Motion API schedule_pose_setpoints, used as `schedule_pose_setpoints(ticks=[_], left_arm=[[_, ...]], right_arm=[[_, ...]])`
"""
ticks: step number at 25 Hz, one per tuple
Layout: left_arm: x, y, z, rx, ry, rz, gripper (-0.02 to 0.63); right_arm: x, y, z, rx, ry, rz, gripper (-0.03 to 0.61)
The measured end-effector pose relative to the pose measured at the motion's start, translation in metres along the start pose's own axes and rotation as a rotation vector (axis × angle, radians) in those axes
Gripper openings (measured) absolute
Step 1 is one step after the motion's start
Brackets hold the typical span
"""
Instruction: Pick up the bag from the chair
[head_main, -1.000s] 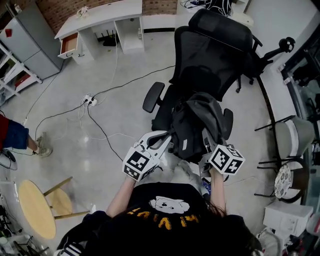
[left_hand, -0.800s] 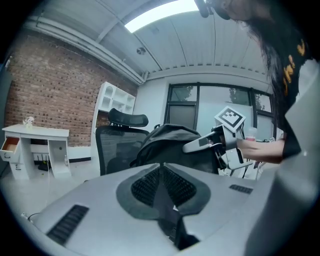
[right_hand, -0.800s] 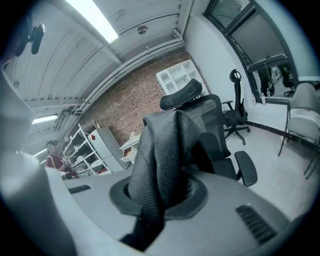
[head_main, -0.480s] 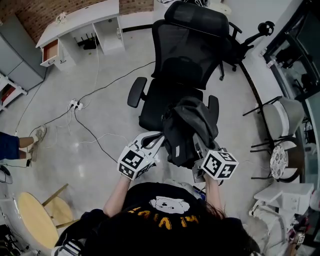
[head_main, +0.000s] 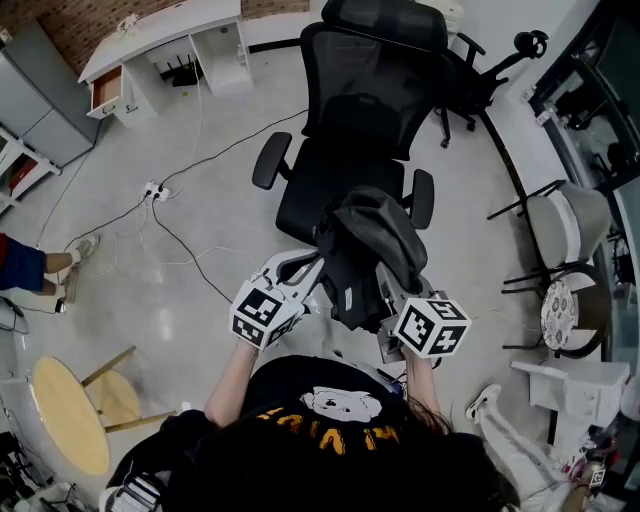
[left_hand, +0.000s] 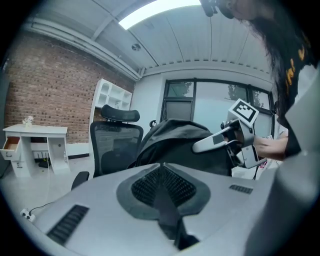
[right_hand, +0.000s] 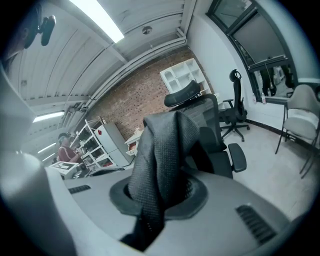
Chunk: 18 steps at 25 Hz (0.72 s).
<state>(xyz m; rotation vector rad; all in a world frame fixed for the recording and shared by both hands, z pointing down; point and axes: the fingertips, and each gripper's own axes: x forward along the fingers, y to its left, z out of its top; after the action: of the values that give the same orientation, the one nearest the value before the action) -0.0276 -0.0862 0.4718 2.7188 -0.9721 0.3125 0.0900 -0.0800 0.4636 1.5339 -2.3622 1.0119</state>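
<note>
Black mesh office chair (head_main: 360, 110), with the dark grey woven fabric bag (head_main: 375, 250) held clear in front of its seat.
The bag hangs between both tools: the right tool (head_main: 386, 296) is almost closed, pinching a fold of coarse weave, and the left tool (head_main: 316, 266) is closed on a thin black strap (left_hand: 166, 207).

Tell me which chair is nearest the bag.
The big black office chair with the headrest, right beyond the bag. The second black chair stands farther back; the grey chair is off to the right.
</note>
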Motion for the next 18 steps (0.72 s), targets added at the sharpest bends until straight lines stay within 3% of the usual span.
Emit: schedule_pose_setpoints(ticks=[18], left_arm=[[-0.094,-0.102,-0.035,-0.009,-0.024,0.155,0.027]], right_arm=[[-0.085,0.043,-0.094,-0.051,0.08,0.118,0.046]])
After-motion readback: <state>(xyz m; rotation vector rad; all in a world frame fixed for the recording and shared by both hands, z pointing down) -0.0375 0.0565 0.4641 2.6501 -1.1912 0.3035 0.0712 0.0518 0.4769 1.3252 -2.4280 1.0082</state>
